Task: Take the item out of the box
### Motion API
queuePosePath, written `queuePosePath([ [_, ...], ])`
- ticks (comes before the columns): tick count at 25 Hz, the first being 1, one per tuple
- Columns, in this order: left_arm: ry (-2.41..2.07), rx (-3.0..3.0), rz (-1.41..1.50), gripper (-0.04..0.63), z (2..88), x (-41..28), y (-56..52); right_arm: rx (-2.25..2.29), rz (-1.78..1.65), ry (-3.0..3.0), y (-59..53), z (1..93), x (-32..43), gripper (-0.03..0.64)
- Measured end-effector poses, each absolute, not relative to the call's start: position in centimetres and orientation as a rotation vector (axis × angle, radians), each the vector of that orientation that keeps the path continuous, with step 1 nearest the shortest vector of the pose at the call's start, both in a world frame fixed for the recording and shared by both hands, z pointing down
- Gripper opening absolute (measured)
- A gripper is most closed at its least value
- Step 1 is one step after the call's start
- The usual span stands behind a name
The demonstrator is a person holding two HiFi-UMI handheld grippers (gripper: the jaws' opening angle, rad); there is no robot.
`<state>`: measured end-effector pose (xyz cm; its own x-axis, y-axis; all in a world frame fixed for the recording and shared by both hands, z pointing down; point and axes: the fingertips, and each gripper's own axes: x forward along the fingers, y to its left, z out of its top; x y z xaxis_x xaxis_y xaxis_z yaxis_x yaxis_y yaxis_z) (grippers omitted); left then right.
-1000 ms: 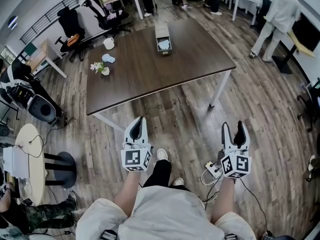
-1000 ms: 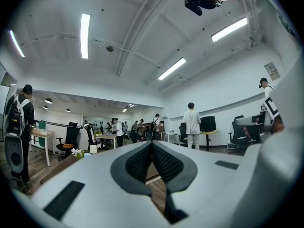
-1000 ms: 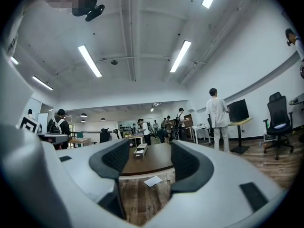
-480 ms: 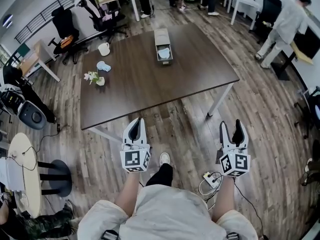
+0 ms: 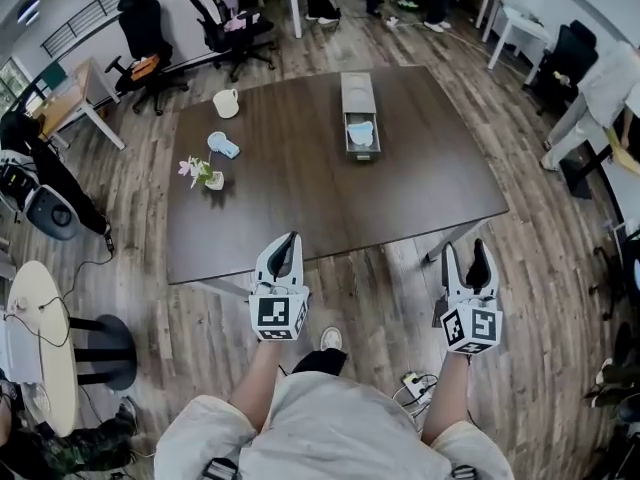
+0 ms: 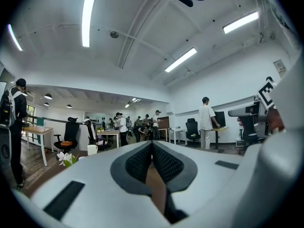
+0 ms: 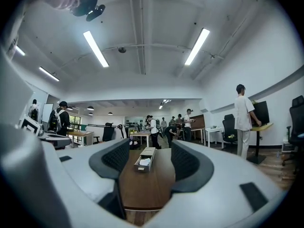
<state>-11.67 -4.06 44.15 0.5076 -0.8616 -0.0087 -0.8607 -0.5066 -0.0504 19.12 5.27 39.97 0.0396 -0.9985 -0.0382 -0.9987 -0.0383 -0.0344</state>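
A narrow grey box lies on the far part of the dark brown table, its near end drawn open with a pale blue-white item inside. In the right gripper view the box shows between the jaws, far off. My left gripper hangs shut over the table's near edge, holding nothing. My right gripper is open, just off the table's near right corner, over the floor. Both are well short of the box.
On the table's left part stand a white mug, a light blue object and a small flower pot. Office chairs and desks stand behind the table. Several people stand at the far end of the room.
The table and box have come nearer and lower in the head view. Both grippers now reach the table's near edge; their jaws stand as before.
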Motion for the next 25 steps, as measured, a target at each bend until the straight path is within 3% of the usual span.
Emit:
queuePosePath([
  [13,1.607,-2.672,-0.031,0.003,44.7,-14.4,-15.6,-2.172,0.04,2.215,-7.3,39.5,16.2,0.275],
  [25,1.645,-2.58,-0.008,0.003,42.7,-11.0,-24.5,-2.08,0.073,2.241,-17.9,38.9,20.8,0.264],
])
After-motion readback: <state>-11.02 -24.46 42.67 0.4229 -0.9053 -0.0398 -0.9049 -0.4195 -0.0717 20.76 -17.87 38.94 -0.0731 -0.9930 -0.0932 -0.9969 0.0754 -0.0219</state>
